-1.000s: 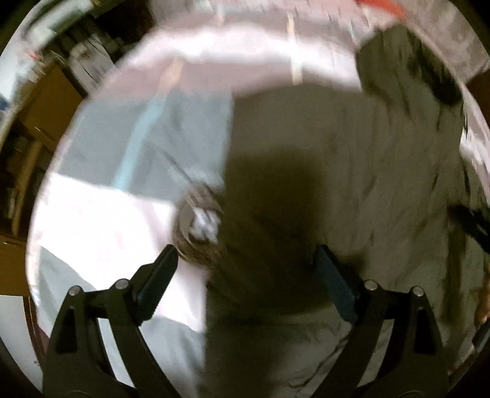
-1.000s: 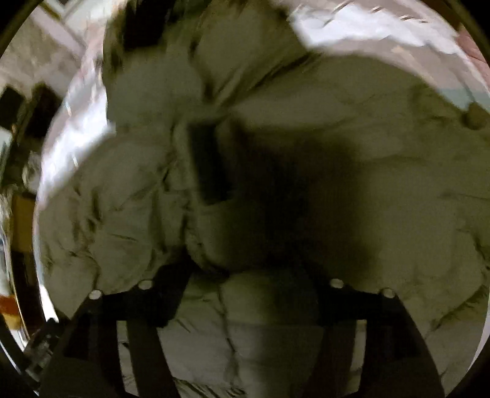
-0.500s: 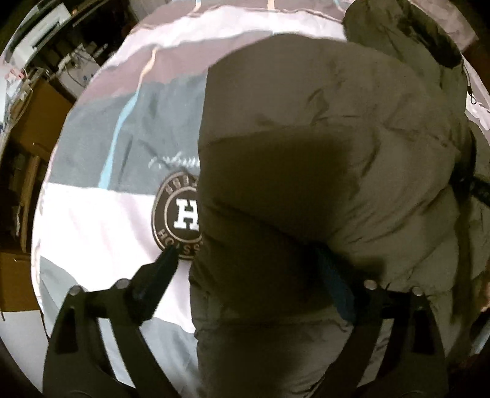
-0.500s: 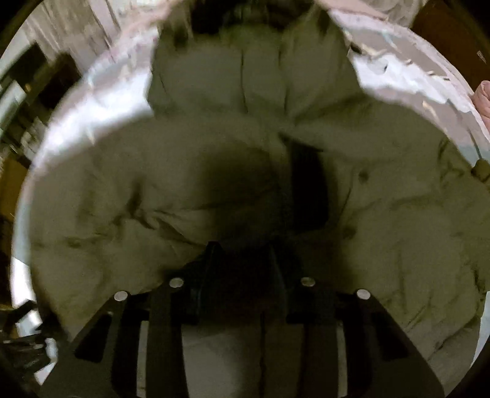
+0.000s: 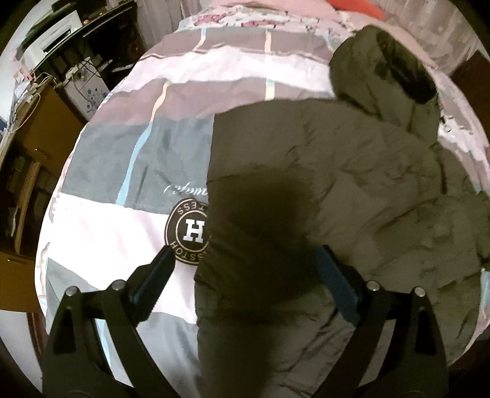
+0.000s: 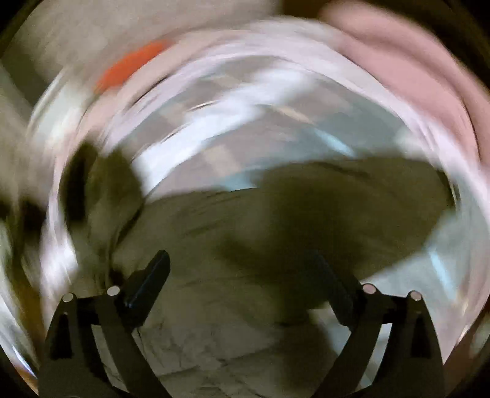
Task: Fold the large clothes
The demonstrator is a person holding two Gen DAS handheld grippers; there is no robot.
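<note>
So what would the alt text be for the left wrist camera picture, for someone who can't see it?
An olive-green puffy hooded jacket lies spread on a bed's striped duvet, partly covering a round "H" logo. The left gripper hangs above with its fingers wide apart, holding nothing.

Olive jacket (image 5: 352, 189) on striped bedspread (image 5: 147, 153) — L gripper (image 5: 245, 269) wide open

Bedcover (image 5: 128, 159): grey, white and mauve blocks, filling the centre-left of the frame
Round emblem (image 5: 190, 232): dark, white "H", mid-frame
Floral pillow (image 5: 245, 18): top centre
Orange item (image 5: 367, 9): top right
Wooden furniture (image 5: 39, 122): left edge
White appliance (image 5: 58, 27): upper left
</note>
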